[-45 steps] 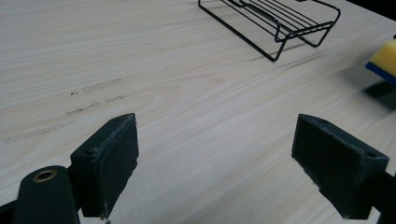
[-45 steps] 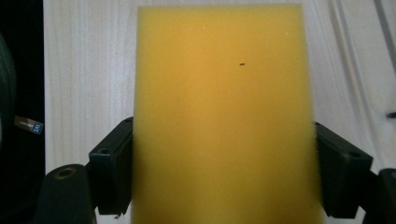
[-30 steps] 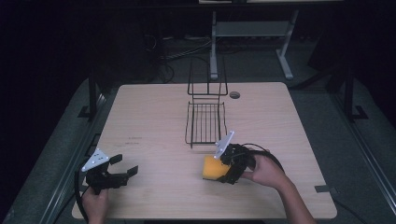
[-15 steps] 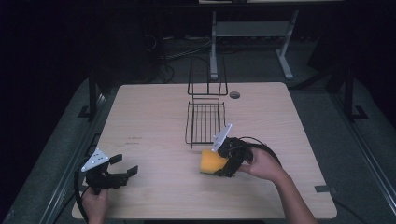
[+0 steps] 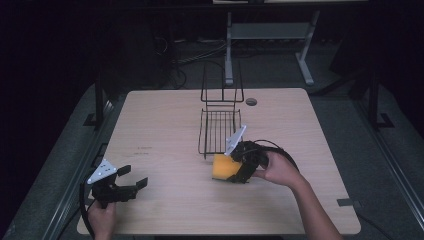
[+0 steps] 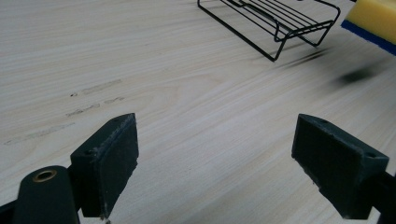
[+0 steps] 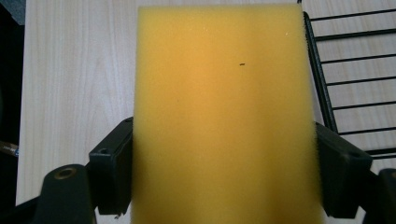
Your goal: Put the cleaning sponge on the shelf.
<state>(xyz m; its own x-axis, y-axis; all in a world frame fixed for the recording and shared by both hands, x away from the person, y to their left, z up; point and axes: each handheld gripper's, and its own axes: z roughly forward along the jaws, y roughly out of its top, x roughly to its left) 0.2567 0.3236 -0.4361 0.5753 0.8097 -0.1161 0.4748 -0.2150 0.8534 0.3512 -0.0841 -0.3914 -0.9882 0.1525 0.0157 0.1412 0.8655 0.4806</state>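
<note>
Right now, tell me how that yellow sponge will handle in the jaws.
The yellow sponge looks like soft foam, so it probably squashes under the right gripper. Likely light for its size. Its porous face should resist slipping, and its flat sides won't roll.

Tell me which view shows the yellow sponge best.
The right gripper view: the sponge sits close up, clamped between the right gripper's fingers. The high view shows it small beside the wire rack; the left gripper view catches a corner.
</note>
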